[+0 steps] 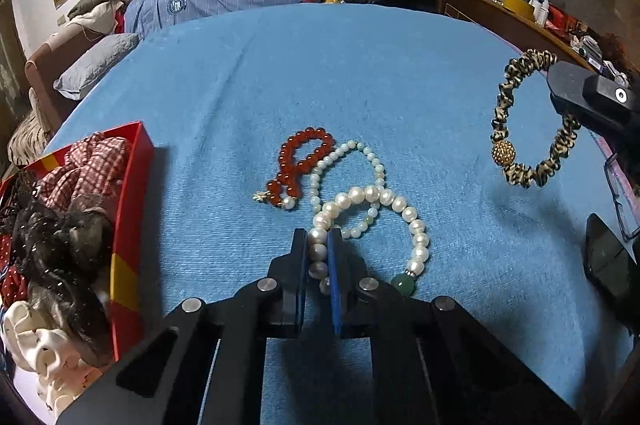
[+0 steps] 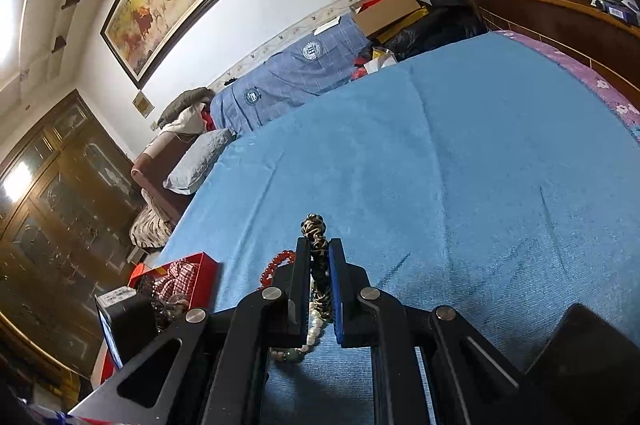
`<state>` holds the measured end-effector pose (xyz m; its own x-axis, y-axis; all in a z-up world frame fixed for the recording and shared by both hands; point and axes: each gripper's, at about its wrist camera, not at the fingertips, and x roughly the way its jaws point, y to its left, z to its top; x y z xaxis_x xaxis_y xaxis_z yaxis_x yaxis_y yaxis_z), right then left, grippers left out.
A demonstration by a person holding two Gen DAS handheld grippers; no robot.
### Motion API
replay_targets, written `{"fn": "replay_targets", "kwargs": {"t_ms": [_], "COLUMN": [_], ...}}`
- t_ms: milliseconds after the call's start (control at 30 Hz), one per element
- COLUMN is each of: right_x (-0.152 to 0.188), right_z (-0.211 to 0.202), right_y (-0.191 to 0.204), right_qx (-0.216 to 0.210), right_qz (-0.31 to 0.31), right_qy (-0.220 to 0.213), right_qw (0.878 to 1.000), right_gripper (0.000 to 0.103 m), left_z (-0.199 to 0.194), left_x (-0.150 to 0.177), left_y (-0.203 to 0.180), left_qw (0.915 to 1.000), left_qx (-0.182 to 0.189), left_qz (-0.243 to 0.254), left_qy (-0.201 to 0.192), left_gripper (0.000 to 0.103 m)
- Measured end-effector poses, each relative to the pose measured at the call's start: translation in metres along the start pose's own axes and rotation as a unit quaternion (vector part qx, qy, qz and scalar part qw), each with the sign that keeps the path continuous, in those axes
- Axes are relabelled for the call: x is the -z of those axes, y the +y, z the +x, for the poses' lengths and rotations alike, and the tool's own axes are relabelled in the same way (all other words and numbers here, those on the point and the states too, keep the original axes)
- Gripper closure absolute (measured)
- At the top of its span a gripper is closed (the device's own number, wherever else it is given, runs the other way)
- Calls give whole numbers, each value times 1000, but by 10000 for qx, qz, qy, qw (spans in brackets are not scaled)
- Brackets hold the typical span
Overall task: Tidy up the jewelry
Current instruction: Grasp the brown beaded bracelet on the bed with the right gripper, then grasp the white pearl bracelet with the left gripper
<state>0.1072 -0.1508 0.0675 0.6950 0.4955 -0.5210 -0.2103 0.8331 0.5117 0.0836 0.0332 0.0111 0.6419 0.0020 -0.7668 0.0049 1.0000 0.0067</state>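
both claws pinching jewelry over blue cloth [image 1: 400, 73]
l gripper [image 1: 318, 245] clamped on pearl bracelet [image 1: 400, 205]; r gripper [image 2: 319, 257] clamped on leopard scrunchie [image 2: 320, 281], lifted.

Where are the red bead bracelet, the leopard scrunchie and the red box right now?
red bead bracelet [image 1: 306, 161], left wrist view, on the upper loop of beads.
leopard scrunchie [image 1: 505, 93], left wrist view, on its left fabric side.
red box [image 1: 132, 209], left wrist view, on its right wall.
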Motion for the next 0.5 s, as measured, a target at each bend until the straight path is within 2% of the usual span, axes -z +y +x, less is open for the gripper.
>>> {"fn": "replay_targets", "kwargs": {"t_ms": [233, 500], "right_x": [3, 9], "right_z": [-1, 5], "right_y": [4, 15], "right_qx": [35, 50], "right_qz": [-77, -303], "right_qy": [-63, 10], "right_qw": [9999, 9995], "right_gripper": [93, 93], "left_z": [-40, -63], "left_x": [-6, -11], "left_y": [14, 18], "left_qw": [9970, 9932], "left_qx": [107, 241], "left_qz": [-74, -94], "left_qy": [-762, -1138], "left_gripper": [94, 94]}}
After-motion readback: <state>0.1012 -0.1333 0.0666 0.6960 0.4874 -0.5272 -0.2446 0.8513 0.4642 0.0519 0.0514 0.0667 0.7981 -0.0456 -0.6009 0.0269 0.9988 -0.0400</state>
